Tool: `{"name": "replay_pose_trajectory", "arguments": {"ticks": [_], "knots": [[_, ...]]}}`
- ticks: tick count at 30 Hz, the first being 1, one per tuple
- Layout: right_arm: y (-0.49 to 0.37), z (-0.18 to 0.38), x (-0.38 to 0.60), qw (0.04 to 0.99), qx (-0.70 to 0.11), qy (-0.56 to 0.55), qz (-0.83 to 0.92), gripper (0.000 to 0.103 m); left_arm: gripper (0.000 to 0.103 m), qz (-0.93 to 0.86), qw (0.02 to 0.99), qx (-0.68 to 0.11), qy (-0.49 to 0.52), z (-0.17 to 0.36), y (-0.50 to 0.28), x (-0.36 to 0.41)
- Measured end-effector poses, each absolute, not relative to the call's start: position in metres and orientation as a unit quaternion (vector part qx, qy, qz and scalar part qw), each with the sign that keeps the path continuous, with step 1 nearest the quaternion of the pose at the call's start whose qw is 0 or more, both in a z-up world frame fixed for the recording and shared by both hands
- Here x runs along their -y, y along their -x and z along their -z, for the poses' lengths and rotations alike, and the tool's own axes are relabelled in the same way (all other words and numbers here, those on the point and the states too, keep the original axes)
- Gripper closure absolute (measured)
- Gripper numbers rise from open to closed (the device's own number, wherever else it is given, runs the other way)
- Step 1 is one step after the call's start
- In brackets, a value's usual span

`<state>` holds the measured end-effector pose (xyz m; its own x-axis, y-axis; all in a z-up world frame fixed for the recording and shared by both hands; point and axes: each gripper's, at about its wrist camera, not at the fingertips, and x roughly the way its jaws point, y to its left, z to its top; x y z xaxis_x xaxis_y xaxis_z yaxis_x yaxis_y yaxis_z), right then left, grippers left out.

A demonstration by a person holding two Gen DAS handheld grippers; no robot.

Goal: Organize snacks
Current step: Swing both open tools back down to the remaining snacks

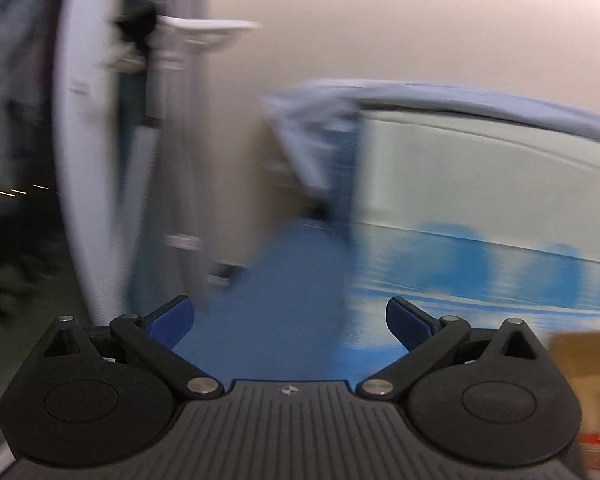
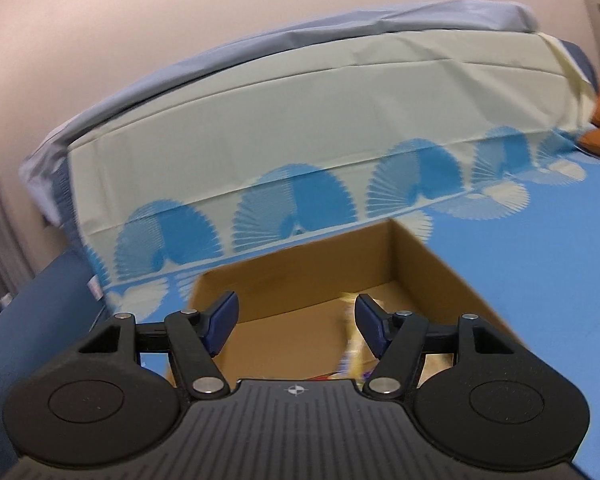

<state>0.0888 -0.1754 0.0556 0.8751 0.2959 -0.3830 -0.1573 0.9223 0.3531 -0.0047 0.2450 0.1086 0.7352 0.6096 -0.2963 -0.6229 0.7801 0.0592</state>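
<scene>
Both grippers were open, nothing held. R gripper (image 2: 296, 322) hung over cardboard box (image 2: 300, 276) on blue bedsheet (image 2: 540, 248); blurry yellowish snack packets (image 2: 354, 344) lay inside box. L gripper (image 1: 288, 322) view motion-blurred, faced the bed edge; box corner (image 1: 584, 364) at right.

Left tongs (image 1: 290, 322) spread wide and empty, blurred blue bedsheet (image 1: 284, 280) beyond, folded pale bedding (image 1: 480, 168) at right
</scene>
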Motion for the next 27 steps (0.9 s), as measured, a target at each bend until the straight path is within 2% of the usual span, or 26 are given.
{"name": "replay_pose_trajectory", "arguments": {"ticks": [4,7,9,11,15,16,18,20,22,24,26,27], "knots": [[-0.084,-0.060,0.151,0.955,-0.216,-0.137,-0.148,0.037,0.000,-0.419,0.892,-0.167,0.035,-0.099,0.012,-0.304],[-0.084,-0.060,0.137,0.954,-0.219,-0.125,-0.161,0.037,0.001,-0.413,0.892,-0.170,0.066,-0.086,0.001,-0.326],[-0.084,-0.060,0.127,0.954,-0.220,-0.115,-0.168,0.037,0.001,-0.355,0.920,-0.132,0.101,-0.088,-0.003,-0.320],[-0.083,-0.060,0.118,0.954,-0.221,-0.106,-0.174,0.037,0.000,-0.288,0.948,-0.102,0.085,-0.090,-0.010,-0.301],[-0.082,-0.059,0.102,0.952,-0.222,-0.091,-0.188,0.037,0.001,-0.221,0.965,-0.120,0.070,-0.064,-0.034,-0.259],[-0.082,-0.058,0.098,0.952,-0.223,-0.087,-0.191,0.037,0.003,-0.214,0.964,-0.149,0.054,-0.050,-0.043,-0.248],[-0.082,-0.057,0.090,0.951,-0.225,-0.080,-0.196,0.037,0.027,-0.209,0.955,-0.211,0.019,-0.016,-0.061,-0.231],[-0.082,-0.057,0.083,0.950,-0.225,-0.074,-0.202,0.037,0.038,-0.209,0.931,-0.298,-0.008,0.024,-0.082,-0.220],[-0.082,-0.057,0.077,0.948,-0.226,-0.068,-0.211,0.037,0.044,-0.227,0.910,-0.343,-0.052,0.061,-0.093,-0.216],[-0.081,-0.056,0.069,0.947,-0.227,-0.063,-0.219,0.037,0.043,-0.243,0.891,-0.364,-0.123,0.087,-0.101,-0.207],[-0.080,-0.055,0.063,0.945,-0.228,-0.057,-0.227,0.037,0.045,-0.249,0.879,-0.381,-0.140,0.106,-0.105,-0.209],[-0.080,-0.055,0.060,0.944,-0.229,-0.055,-0.230,0.037,0.054,-0.252,0.885,-0.368,-0.135,0.107,-0.100,-0.213]]}}
